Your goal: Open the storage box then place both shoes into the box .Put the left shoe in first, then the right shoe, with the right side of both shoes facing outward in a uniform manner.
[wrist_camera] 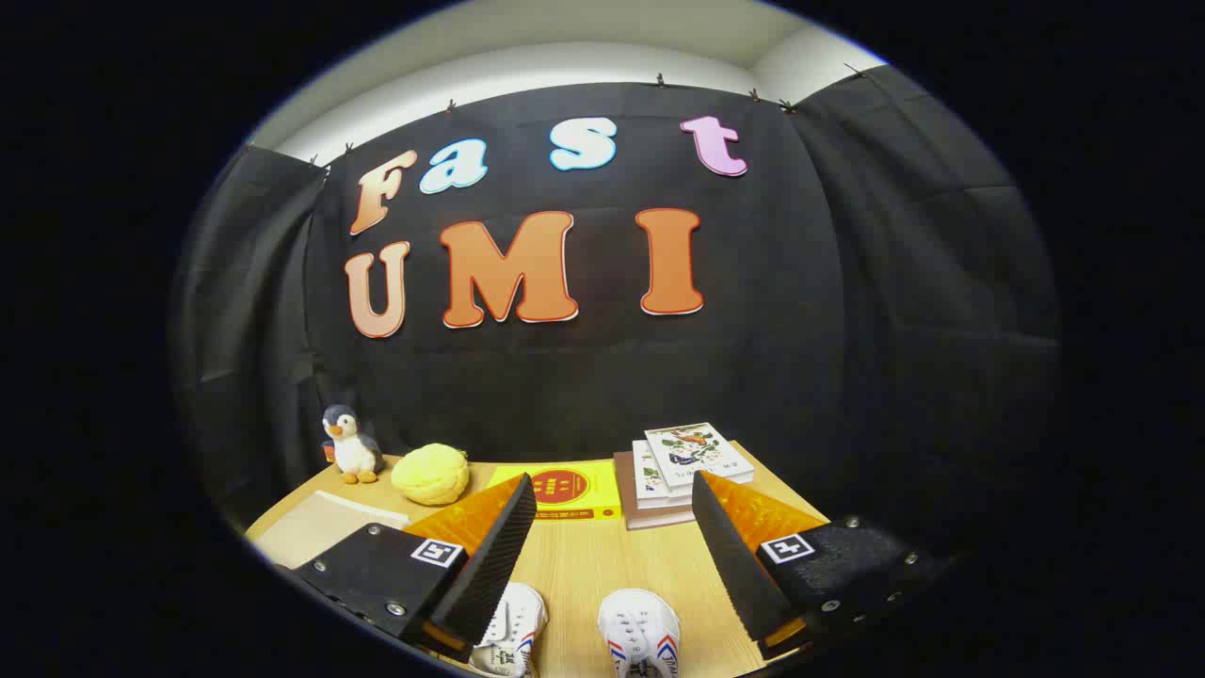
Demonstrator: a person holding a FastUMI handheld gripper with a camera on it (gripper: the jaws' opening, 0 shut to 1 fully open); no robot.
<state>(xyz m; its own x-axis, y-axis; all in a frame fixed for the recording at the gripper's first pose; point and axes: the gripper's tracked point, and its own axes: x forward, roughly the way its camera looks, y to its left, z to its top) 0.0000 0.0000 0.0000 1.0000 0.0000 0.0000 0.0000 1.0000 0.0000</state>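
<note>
In the gripper view, the gripper point(612, 537) is hovering with fingers spread wide and holding nothing over the pale wooden tabletop point(602, 565). Two white canvas shoes with red-and-blue stripes point(574, 636) are lying between them, toes forward. Beyond are sitting a yellow book with unreadable print point(560, 492) and stacked illustrated books point(678, 471)

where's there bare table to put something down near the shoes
Bare wood lies between the open claw fingers, from the two white shoes up to the yellow book. The far edge is crowded: penguin toy, yellow plush ball, yellow book, book stack.
</note>
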